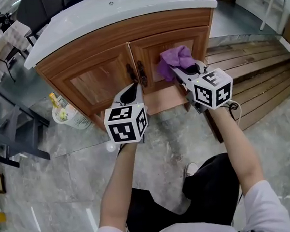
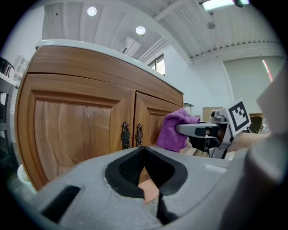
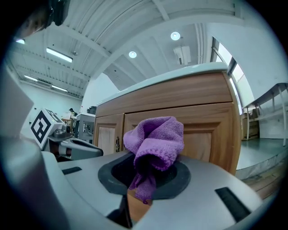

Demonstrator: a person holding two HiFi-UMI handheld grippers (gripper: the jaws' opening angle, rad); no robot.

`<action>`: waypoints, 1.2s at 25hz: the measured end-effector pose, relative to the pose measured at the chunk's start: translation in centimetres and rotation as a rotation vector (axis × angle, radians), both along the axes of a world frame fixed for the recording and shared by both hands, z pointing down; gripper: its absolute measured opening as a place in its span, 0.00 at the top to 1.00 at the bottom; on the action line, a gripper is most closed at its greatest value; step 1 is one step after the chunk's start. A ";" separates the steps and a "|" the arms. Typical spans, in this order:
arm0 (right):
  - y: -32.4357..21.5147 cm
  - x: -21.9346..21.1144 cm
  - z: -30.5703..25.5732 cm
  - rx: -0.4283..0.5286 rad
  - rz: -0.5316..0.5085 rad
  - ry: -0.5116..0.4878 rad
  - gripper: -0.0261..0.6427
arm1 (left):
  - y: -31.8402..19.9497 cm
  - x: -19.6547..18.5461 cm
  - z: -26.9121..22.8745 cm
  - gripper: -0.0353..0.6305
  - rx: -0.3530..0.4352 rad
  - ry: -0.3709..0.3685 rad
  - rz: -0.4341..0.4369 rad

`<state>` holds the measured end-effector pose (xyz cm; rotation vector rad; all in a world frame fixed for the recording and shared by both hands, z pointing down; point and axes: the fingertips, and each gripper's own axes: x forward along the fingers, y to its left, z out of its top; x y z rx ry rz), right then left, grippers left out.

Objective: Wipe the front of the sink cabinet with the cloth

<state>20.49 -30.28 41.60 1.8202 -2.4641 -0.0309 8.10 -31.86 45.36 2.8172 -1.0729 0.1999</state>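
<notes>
The sink cabinet [image 1: 94,82] is brown wood with two doors and a white top [image 1: 125,8]. Dark metal handles [image 1: 136,73] sit where the doors meet. My right gripper [image 1: 174,71] is shut on a bunched purple cloth [image 1: 176,58], held up at the right door's panel; whether it touches the wood I cannot tell. In the right gripper view the cloth [image 3: 155,139] bulges out of the right gripper [image 3: 150,164]. My left gripper [image 1: 134,86] hangs shut and empty just below the handles. The left gripper view shows the left gripper [image 2: 144,148], the doors [image 2: 72,126] and the cloth [image 2: 173,130].
A white basket [image 1: 69,114] with bottles stands on the floor by the cabinet's left corner. A slatted wooden platform [image 1: 252,73] lies to the right. Grey furniture legs [image 1: 5,130] stand at the far left. The person's shoe [image 1: 191,168] rests on the marble floor.
</notes>
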 end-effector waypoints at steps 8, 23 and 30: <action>0.6 7.2 1.7 -0.037 0.138 0.032 0.85 | -0.5 1.3 0.3 0.94 -0.002 -0.010 0.012; 2.6 5.9 -0.4 -0.021 0.108 0.068 0.85 | -0.6 -1.6 -0.1 0.94 0.026 -0.007 -0.033; 2.3 -5.8 -3.5 0.056 -0.131 0.008 0.85 | -0.5 -6.8 -0.6 0.94 0.038 -0.010 -0.120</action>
